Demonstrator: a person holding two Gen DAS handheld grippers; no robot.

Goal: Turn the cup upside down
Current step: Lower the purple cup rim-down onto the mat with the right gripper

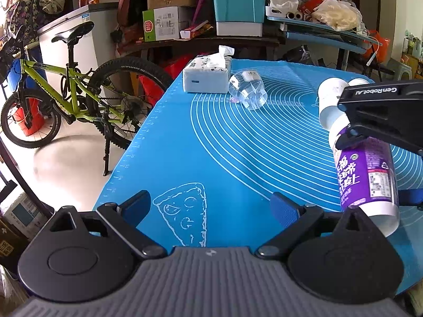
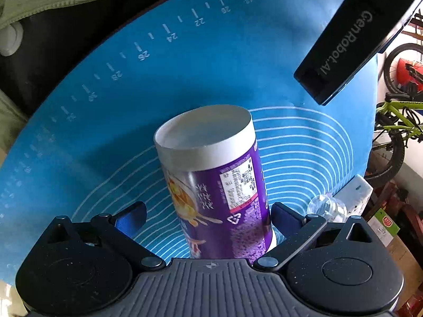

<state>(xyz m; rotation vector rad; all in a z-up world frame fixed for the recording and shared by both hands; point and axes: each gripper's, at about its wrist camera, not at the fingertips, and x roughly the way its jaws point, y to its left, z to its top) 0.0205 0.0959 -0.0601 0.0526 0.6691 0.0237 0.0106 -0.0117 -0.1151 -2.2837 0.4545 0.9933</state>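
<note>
The cup (image 2: 219, 174) is a tall purple and white paper cup with a printed label. It stands tilted between my right gripper's (image 2: 208, 214) fingers; the right blue pad (image 2: 284, 218) touches its side and the left pad (image 2: 132, 218) stands apart from it. In the left wrist view the cup (image 1: 367, 174) is at the right with the right gripper's black body (image 1: 380, 111) over it. My left gripper (image 1: 211, 206) is open and empty above the blue mat (image 1: 211, 145).
A tissue pack (image 1: 207, 72) and a lying clear plastic bottle (image 1: 248, 89) sit at the mat's far side. A white cup (image 1: 330, 97) stands behind the purple one. A green bicycle (image 1: 66, 92) is left of the table. My left gripper's body (image 2: 351, 39) hangs above the mat.
</note>
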